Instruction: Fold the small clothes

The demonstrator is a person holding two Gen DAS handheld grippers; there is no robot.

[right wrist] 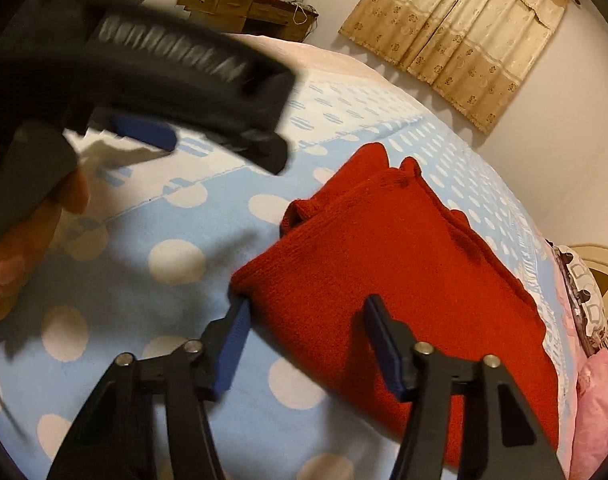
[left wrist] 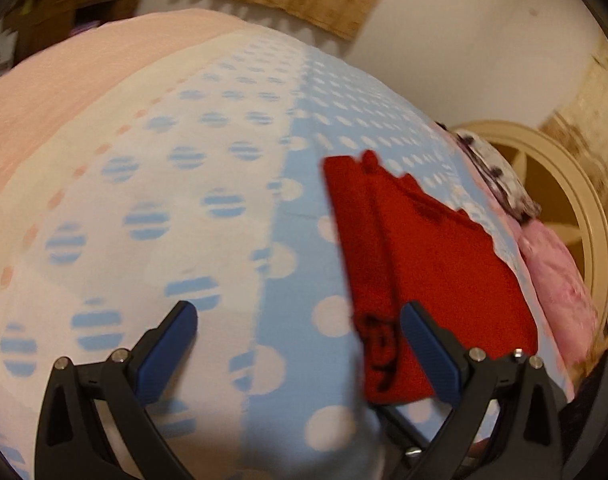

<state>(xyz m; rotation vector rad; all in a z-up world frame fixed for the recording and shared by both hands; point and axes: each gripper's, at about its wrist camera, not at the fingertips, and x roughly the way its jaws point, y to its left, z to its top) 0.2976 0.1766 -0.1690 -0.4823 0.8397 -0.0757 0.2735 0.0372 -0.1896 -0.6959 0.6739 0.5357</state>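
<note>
Both tongs hang over the bed, tilted down at the red garment, which I take as my marker for everything else. Nearest me, the right gripper stands with its blue pads apart, astride the near left corner of that red garment: the left pad sits right at the corner's edge, though I cannot tell whether it touches, and the right pad hovers over the red cloth, so the corner lies between the jaws without being pinched. To the left of the garment, the left gripper also has its jaws spread wide, with nothing between them but bedding; one of its pads overlaps the garment's near edge in its own view. A person's hand grips that tool's black body. The red garment itself lies folded into a flat, roughly square stack on the blue blanket with white dots, with a narrow bit sticking out at its far end. Beyond and left of the garment runs a white panel with blue striped dots, then a pink cover. Right of the garment, at the bed's edge, lie a pink cloth and a dark patterned one. Farthest off, behind the garment, a cluttered wooden cabinet and tan curtains stand against the wall.
</note>
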